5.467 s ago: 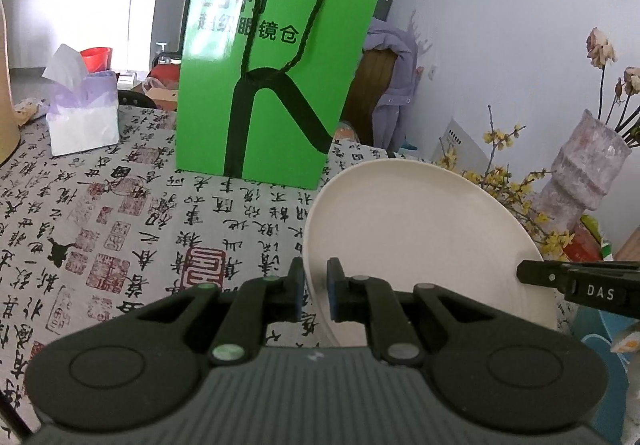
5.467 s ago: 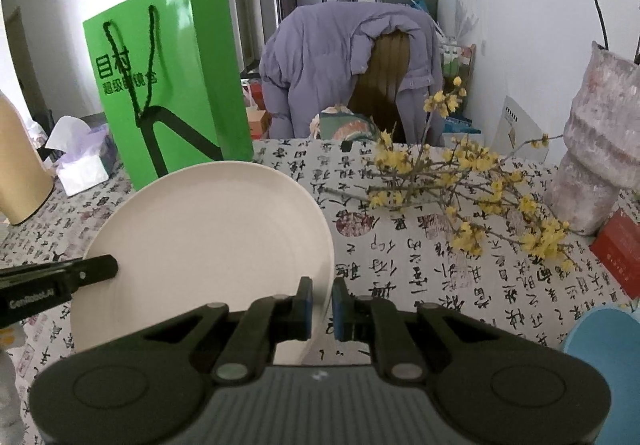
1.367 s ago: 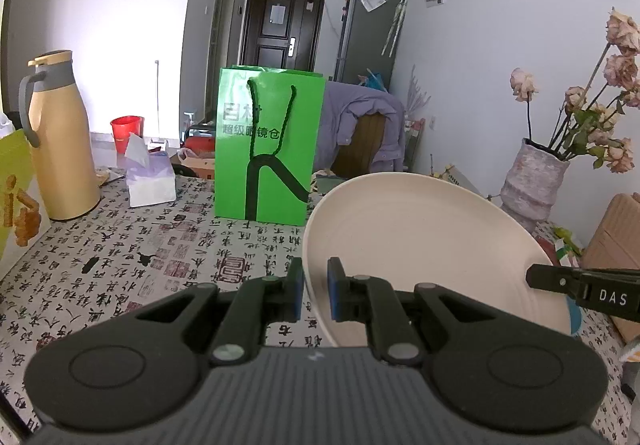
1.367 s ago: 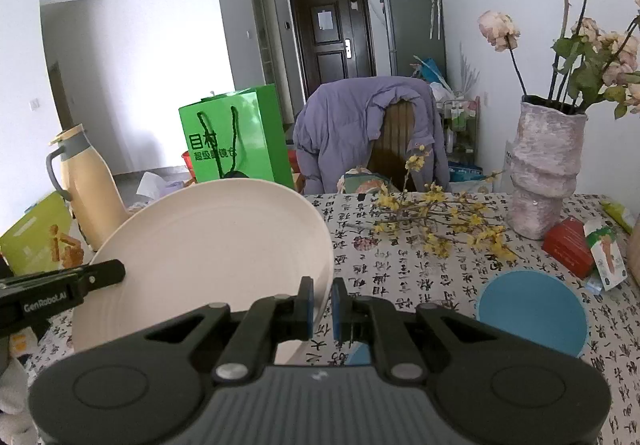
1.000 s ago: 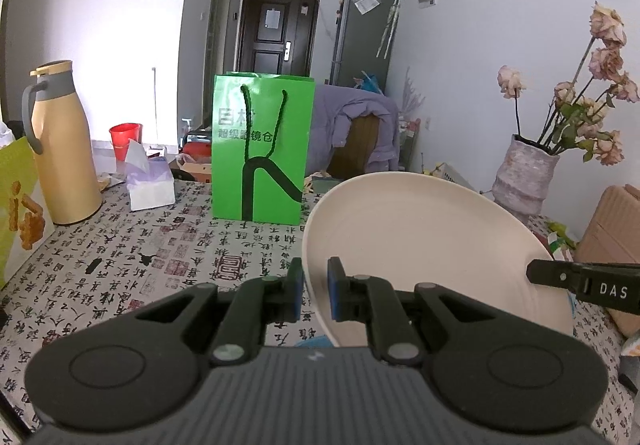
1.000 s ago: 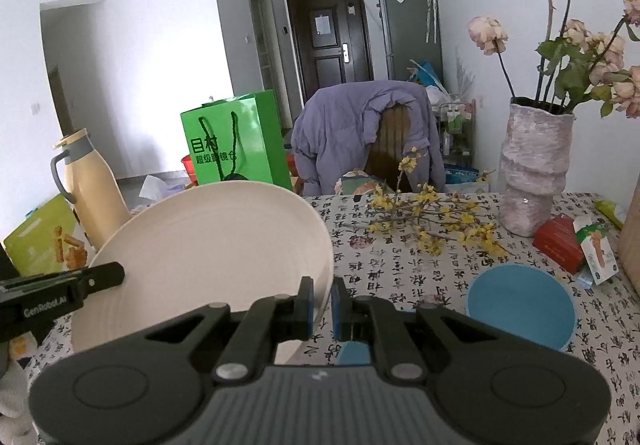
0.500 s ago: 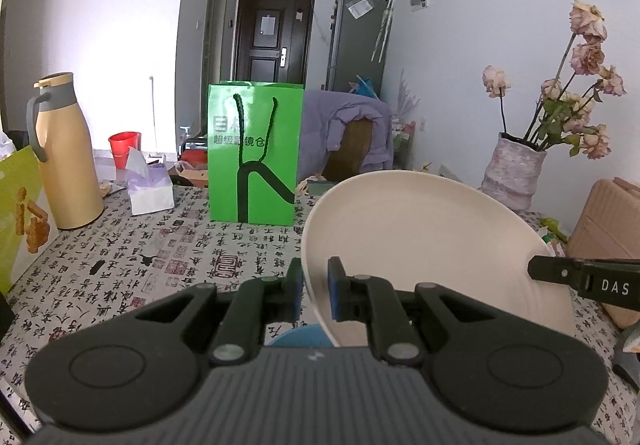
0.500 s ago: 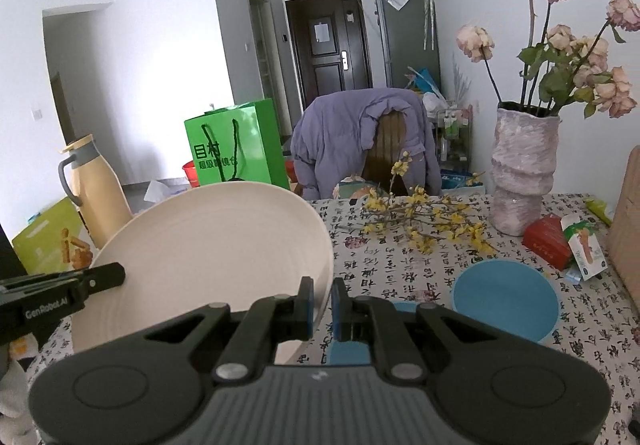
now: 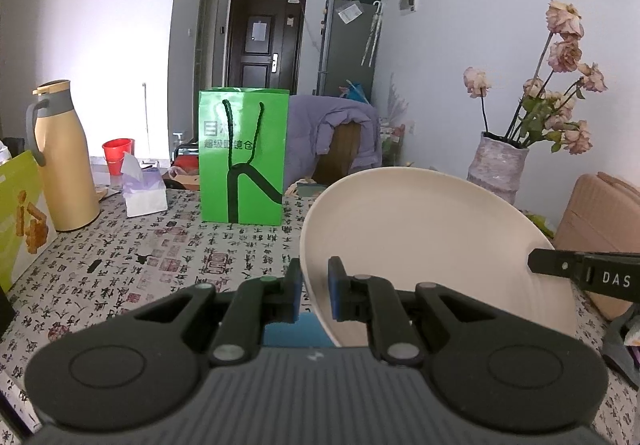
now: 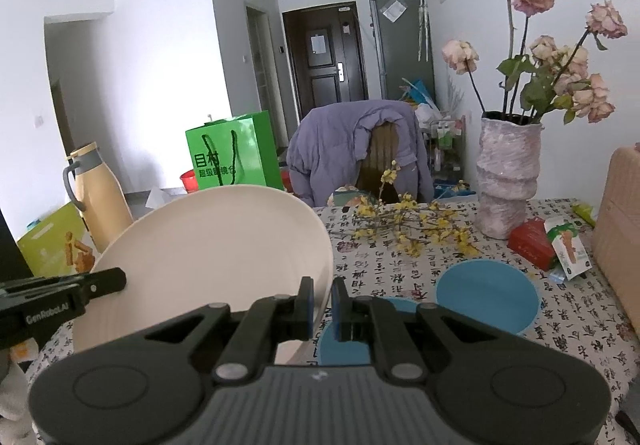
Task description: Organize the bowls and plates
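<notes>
Nearest in the left wrist view: left gripper (image 9: 314, 295), clenched on the left rim of a large cream plate (image 9: 420, 245), blue pads pressed to either side of the edge. Plate held clear above the table (image 9: 120, 265), tilted, its hollow face turned toward the camera. At the plate's opposite rim, the dark fingertip of the other tool, marked "DAS".

Nearest in the right wrist view: right gripper (image 10: 320, 303), likewise clamped tight on the same cream plate (image 10: 208, 253), here at its right rim. Across the plate, a black finger of the left tool lettered "GenRobot.AI".

Just below the plate's right edge, on the patterned tablecloth: a small blue dish (image 10: 344, 341), partly hidden behind the right tool's fingers. Right of the plate and a little farther back, a larger blue plate (image 10: 486, 295) lying flat. Beside that blue plate, a red box (image 10: 530, 247) and a carton with a carrot print (image 10: 568, 249).

Beyond the plate: loose yellow-flowered twigs (image 10: 412, 223) on the cloth, and a pale ribbed vase (image 10: 506, 181) of faded pink roses. Left of the plate, a green paper bag (image 9: 244, 157) standing upright, a tissue pack (image 9: 144, 193), and a tan thermos jug (image 9: 60, 153). Farthest behind the plate: a chair draped with a purple jacket (image 10: 356, 149), then a dark door (image 10: 324, 53).
</notes>
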